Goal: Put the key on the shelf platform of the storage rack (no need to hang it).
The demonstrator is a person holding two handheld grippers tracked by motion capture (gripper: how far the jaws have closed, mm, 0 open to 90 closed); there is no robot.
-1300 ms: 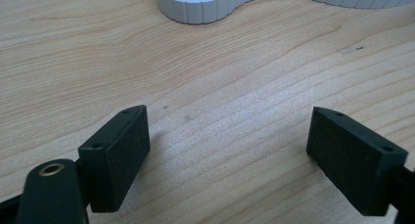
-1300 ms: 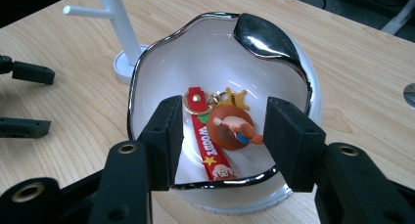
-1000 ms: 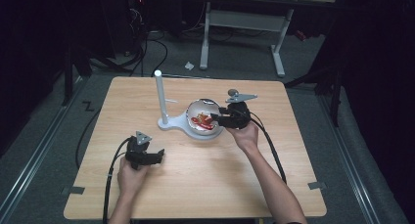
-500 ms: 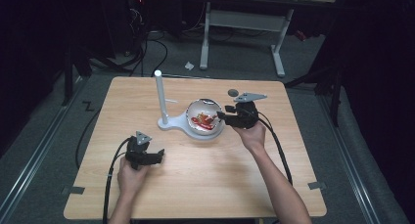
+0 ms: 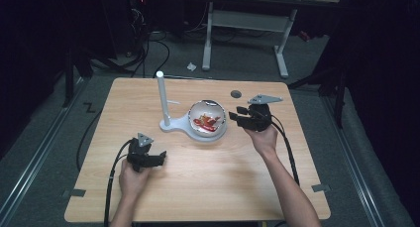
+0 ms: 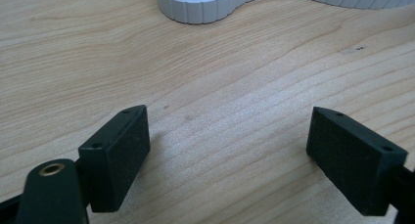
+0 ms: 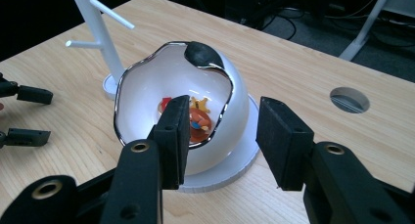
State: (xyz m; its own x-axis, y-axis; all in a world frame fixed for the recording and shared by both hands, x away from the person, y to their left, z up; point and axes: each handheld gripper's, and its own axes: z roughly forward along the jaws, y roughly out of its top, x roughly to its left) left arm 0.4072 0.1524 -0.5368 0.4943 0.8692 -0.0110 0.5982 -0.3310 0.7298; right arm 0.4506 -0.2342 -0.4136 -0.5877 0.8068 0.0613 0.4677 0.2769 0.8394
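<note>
Left gripper [image 5: 159,157], near edge of table [image 5: 208,192], about 7 o'clock from the bowl: rests low over bare wood, held by the left hand [image 5: 132,180]. In the left gripper view its 2 pads stand wide apart with nothing between them; the ribbed rim of the white stand base [image 6: 200,6] lies ahead at 12 o'clock.

Right gripper [image 5: 233,117], at 3 o'clock of the bowl, held by the right hand [image 5: 262,138], pointing toward 9 o'clock. Jaws have just been closing. In the right gripper view the gap is narrowed but still open, and no pad presses on anything; the bowl's rim shows past the gap, a little apart from the tips.

White bowl [image 5: 208,120], table centre: tilted, mouth toward the right gripper, seated on the round end of the stand base. Red and orange pieces [image 7: 198,119] lie inside.

White post [image 5: 161,98], at 9 o'clock of the bowl: upright on the same base, with short side pegs.

Round hole [image 5: 236,94] in the tabletop at 1 o'clock from the bowl.
</note>
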